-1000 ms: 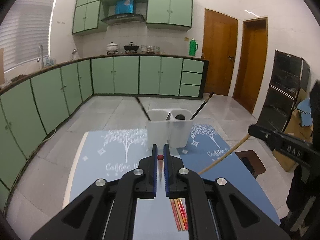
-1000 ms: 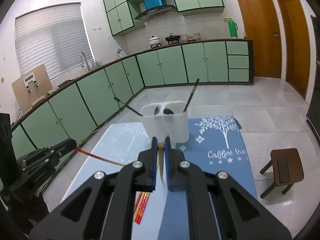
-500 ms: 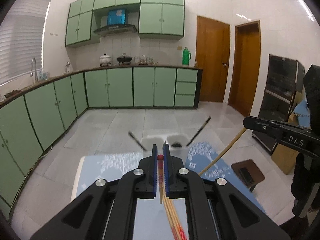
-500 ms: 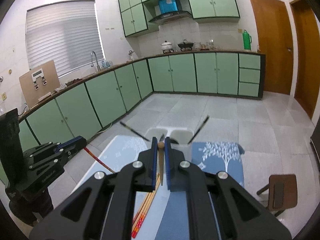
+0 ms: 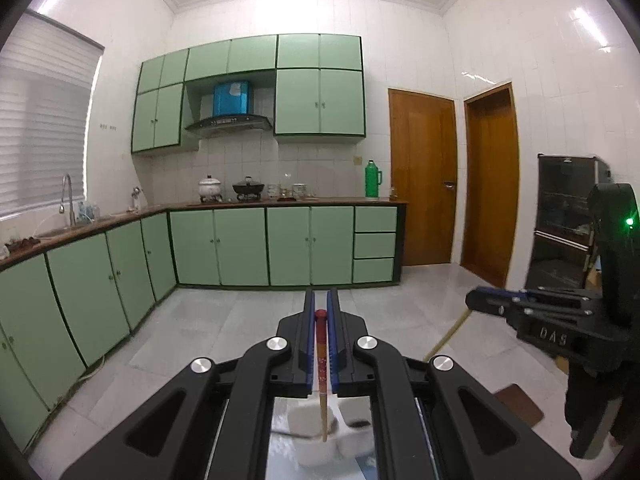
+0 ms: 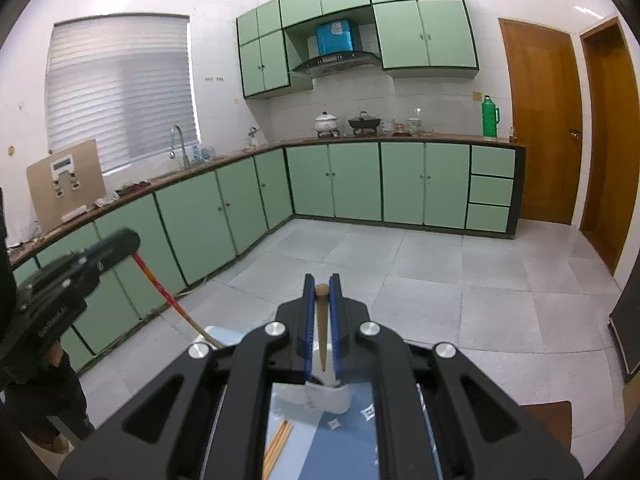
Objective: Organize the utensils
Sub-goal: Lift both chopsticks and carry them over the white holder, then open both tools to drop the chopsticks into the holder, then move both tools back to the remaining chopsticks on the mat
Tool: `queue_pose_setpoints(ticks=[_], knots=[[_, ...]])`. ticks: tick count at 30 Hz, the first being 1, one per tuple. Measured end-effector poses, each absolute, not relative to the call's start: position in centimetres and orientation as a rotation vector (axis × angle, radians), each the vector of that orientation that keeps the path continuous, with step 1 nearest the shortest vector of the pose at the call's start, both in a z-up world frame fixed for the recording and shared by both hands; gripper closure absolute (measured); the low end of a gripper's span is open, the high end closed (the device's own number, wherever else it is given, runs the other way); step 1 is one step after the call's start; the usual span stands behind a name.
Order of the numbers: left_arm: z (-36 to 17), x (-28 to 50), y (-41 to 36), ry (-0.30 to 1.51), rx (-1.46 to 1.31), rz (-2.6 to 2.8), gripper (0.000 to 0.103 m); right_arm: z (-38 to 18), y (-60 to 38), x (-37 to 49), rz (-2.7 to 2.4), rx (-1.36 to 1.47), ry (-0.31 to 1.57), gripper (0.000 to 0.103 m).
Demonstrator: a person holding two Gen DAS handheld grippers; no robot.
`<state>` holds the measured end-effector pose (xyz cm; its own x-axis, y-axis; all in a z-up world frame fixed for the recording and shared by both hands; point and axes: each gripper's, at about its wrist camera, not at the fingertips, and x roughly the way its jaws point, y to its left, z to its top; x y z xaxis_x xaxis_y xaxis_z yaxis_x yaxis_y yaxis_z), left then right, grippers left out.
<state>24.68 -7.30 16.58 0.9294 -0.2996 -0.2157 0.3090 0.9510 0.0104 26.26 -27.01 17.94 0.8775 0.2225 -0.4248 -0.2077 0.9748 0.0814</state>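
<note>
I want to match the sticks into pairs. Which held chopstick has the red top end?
The chopstick in the left gripper: red-capped with a patterned red upper section. The one in the right gripper is plain wood throughout.

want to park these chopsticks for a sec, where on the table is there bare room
Little of the table shows. In the right wrist view, bare blue tablecloth lies in front of the white utensil holder, right of the loose chopsticks. It is crowded at the holder itself, where both held chopsticks hang just above it. The rest is hidden by the grippers.
</note>
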Motion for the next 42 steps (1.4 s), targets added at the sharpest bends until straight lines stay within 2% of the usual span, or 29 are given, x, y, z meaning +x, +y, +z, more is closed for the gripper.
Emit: queue_pose_setpoints(ticks=[9, 13, 15, 19, 28, 33, 35, 42], knots=[[10.2, 32.1, -8.9, 0.327, 0.047, -0.305, 0.097, 12.8, -25.6, 31.4, 0.223, 0.0, 0.549, 0.097], [8.1, 33.1, -8.7, 0.383, 0.034, -0.308, 0.096, 11.1, -25.2, 31.7, 0.217, -0.014, 0.566, 0.093], [7.6, 32.8, -8.2, 0.389, 0.029, -0.308, 0.088, 10.8, -25.3, 31.2, 0.213, -0.01, 0.557, 0.079], [7.9, 31.3, -7.0, 0.376, 0.013, -0.306, 0.079, 11.4, -26.1, 29.3, 0.207, 0.024, 0.507, 0.072], [8.2, 24.4, -4.2, 0.323, -0.019, -0.246, 0.049, 11.8, -29.3, 22.3, 0.133, 0.103, 0.402, 0.043], [4.6, 19.9, -2.3, 0.341, -0.056, -0.214, 0.029, 8.6, -29.5, 17.4, 0.107, 0.13, 0.375, 0.01], [2.7, 18.6, -1.7, 0.37, -0.059, -0.204, 0.022, 6.7, -29.2, 15.7, 0.092, 0.144, 0.389, 0.007], [-5.1, 16.2, 0.3, 0.554, -0.046, -0.146, 0.019, -1.6, -27.1, 12.0, 0.058, 0.181, 0.56, 0.005]])
